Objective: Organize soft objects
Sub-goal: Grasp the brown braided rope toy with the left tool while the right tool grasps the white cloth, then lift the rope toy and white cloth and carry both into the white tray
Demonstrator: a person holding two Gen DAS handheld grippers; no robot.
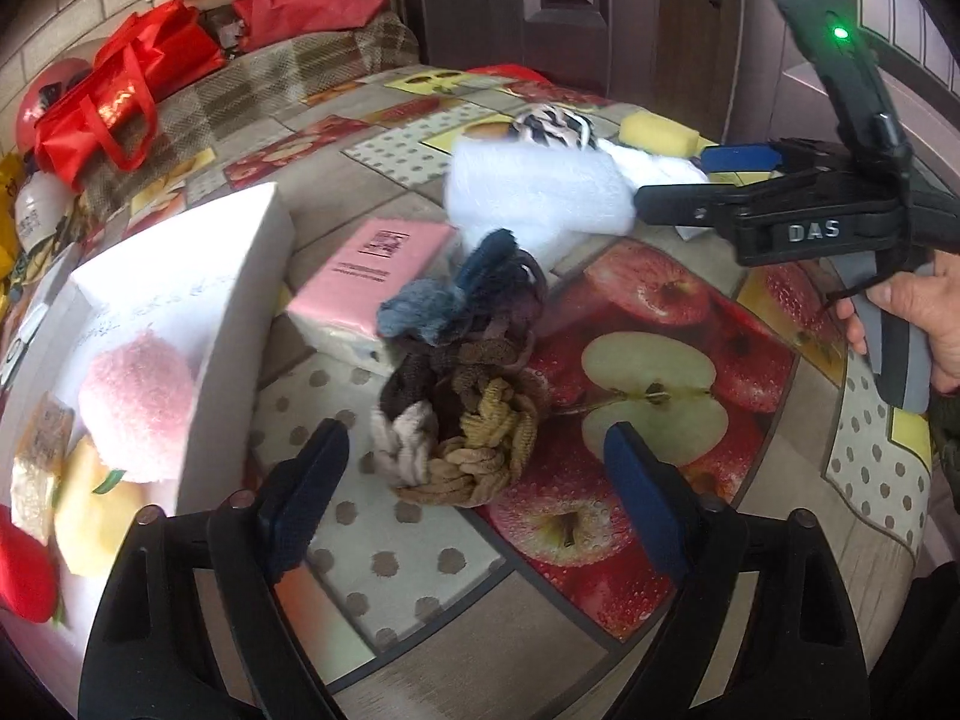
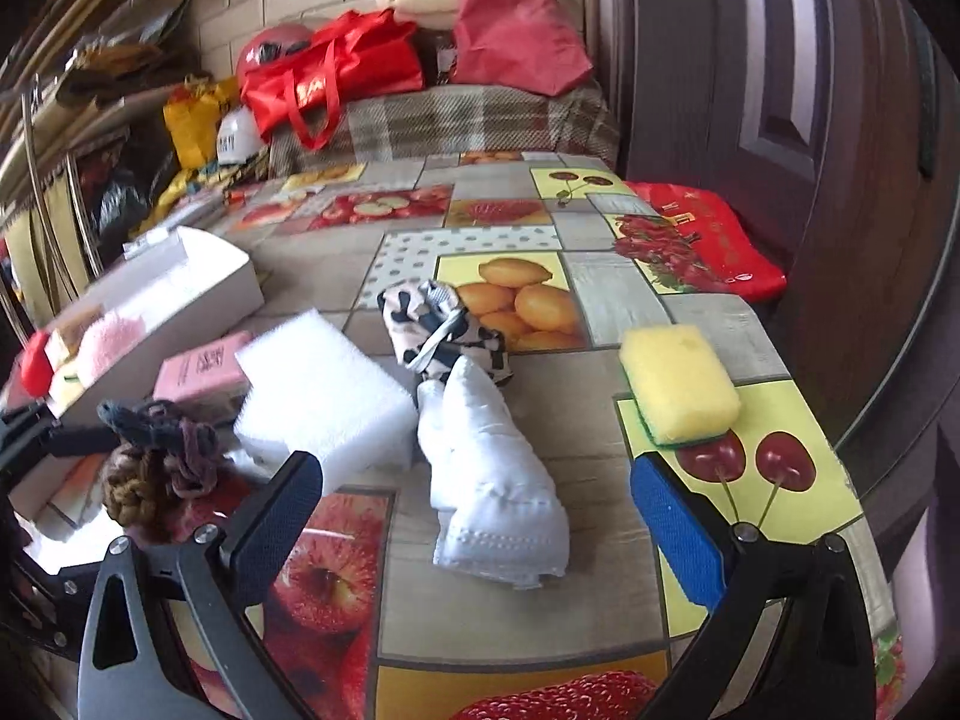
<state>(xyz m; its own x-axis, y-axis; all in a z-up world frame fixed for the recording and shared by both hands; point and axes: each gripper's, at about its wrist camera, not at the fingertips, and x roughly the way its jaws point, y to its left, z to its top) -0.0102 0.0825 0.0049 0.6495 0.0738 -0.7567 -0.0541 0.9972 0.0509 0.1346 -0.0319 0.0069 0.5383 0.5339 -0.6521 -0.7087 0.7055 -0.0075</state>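
Bench point(image 2: 600, 300), under a fruit-print oilcloth: carried all the loose stock, its near and left edges cut off in both views. White box point(image 1: 240, 300), open-topped, at the left of the bench: judged the collecting place, since a pink fluffy ball point(image 1: 138, 408), a yellow piece and a red piece, both only partly in frame, already lay inside; its far end was out of view. White foam block point(image 2: 324, 396), mid-bench, touching the pink tissue pack point(image 1: 372, 276) that lay just beside the box wall. White padded cloth point(image 2: 498, 492), folded, lay directly between the open fingers of the right tongs point(image 2: 474, 516), apparently the next pick on that side; no contact was visible. Bundle of knitted hair ties point(image 1: 468, 396), brown, tan, grey and blue, heaped beside the tissue pack; how many ties it held could not be counted. Left tongs point(image 1: 474, 480) stood wide open, angled down just short of the bundle, nothing gripped; the bundle sat ahead of the gap, so the pose read as an approach to it. Right tongs likewise stood wide open and empty; in the left view their body was held by a hand point(image 1: 924, 312) at the frame edge. Yellow sponge point(image 2: 678, 384), green-backed, apart near the right edge. Black-and-white patterned pouch point(image 2: 444, 324), touching the padded cloth's far end; its exact nature was unclear.
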